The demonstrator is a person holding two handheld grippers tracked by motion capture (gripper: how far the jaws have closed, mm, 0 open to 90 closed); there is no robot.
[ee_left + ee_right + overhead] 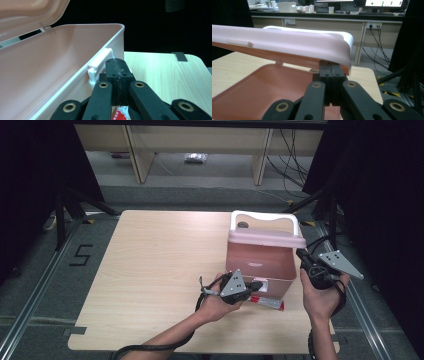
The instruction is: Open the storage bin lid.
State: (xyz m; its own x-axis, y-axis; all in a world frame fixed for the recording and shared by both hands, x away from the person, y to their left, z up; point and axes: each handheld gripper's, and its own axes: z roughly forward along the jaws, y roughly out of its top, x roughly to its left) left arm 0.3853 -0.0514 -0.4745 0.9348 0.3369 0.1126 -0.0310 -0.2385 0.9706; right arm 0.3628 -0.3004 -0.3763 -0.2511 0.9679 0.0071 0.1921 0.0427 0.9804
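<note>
Pink box (pixel 260 262) stands on the right half of the wooden surface (pixel 150 270), its lid (pixel 265 239) raised on the far side, a white handle (pixel 265 217) standing above the lid. The interior looks empty in both gripper views. A white latch (pixel 100 63) sits on the near wall of the box. A small red-and-white packet (pixel 267 302) lies flat on the surface, touching or just beside the box's near bottom edge; which cannot be told.

Left claw (pixel 256 285) is at the near wall of the box, pointing to the right across the box front. In the left gripper view its jaws are pressed together with nothing between them, tips just beside the latch; whether they touch it cannot be told. The packet shows directly beneath the jaws there. The left hand (pixel 217 302) grips the tool body from below, forearm coming in diagonally from the bottom left.

Right claw (pixel 301 254) is at the right end of the box, near the lid's corner. Its jaws are together in the right gripper view, tips right beneath the lid's rim, contact not discernible. The right hand (pixel 320 295) holds the tool upright, forearm rising almost straight from the bottom edge.
</note>
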